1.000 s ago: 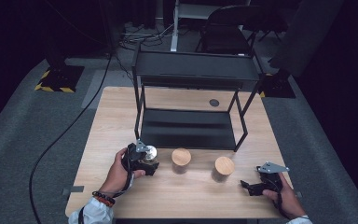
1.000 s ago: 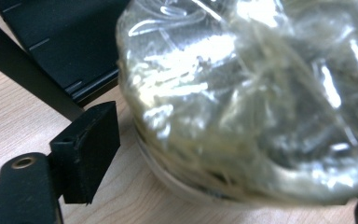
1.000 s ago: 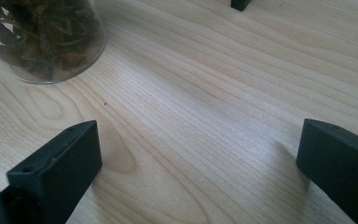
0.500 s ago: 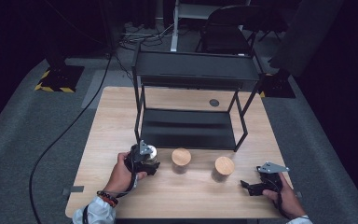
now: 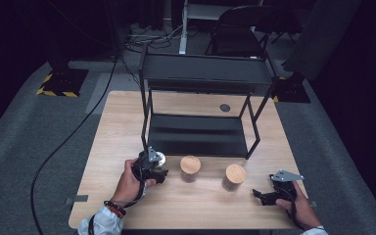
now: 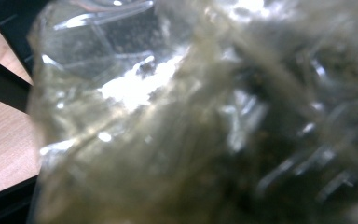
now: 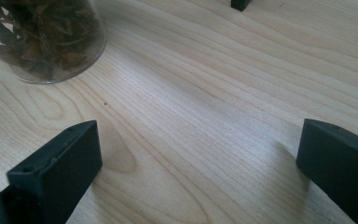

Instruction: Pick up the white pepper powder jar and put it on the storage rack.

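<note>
The left claw (image 5: 152,165) is closed on a glass jar (image 6: 177,121) at the front-left of the desk (image 5: 117,117), just before the front-left leg of the black shelf rack (image 5: 200,132). Its jaws have just been closing. In the left gripper view the jar is blurred; the contents appear to be dried plant matter.

The right claw (image 7: 200,158) rests on the desk at front right, jaws wide apart with nothing between them.

Two wooden-lidded jars, one (image 5: 190,165) near the left claw, the other (image 5: 235,174) further right, stand between the claws.
</note>
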`<state>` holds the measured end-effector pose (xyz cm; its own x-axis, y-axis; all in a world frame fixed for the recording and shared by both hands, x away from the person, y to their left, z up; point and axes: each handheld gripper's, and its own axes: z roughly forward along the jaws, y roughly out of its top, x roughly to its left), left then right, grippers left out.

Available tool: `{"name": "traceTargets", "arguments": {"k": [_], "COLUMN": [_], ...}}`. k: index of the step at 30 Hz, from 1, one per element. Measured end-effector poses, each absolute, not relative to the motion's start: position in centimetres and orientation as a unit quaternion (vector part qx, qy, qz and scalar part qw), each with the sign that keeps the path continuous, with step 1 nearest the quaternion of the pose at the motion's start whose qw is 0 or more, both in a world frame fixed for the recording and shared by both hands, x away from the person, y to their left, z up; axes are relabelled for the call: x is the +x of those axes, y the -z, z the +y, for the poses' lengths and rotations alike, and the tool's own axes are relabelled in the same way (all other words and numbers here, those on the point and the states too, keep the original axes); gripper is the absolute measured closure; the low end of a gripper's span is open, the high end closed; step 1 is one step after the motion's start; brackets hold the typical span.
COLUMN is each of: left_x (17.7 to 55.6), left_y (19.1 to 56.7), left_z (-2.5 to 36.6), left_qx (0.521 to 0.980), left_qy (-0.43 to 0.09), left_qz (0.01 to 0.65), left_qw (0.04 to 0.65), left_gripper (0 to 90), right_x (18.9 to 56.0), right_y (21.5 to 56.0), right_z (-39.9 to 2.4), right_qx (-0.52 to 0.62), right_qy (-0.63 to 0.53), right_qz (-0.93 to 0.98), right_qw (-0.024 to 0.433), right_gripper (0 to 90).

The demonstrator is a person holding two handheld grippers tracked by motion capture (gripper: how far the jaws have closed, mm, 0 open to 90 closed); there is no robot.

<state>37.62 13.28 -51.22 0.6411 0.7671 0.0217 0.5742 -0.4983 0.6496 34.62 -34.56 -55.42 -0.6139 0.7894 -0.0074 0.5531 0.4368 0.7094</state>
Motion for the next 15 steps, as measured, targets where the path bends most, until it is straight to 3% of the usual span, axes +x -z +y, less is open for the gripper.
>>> {"name": "traceTargets", "arguments": {"k": [15], "left_x": [38.5], "left_y": [49.7], "left_z": [12.3], "left_qx": [0.843], "left_qy": [-0.175], "left_qz": [0.4], "left_qw": [0.315], "left_gripper": [29.8], "right_x": [34.6], "right_y": [55.4], "right_z": [-34.6], "right_qx": [0.404], "right_qy": [-0.344], "right_qz": [0.83], "right_qw": [0.172], "right_gripper": [0.0]}}
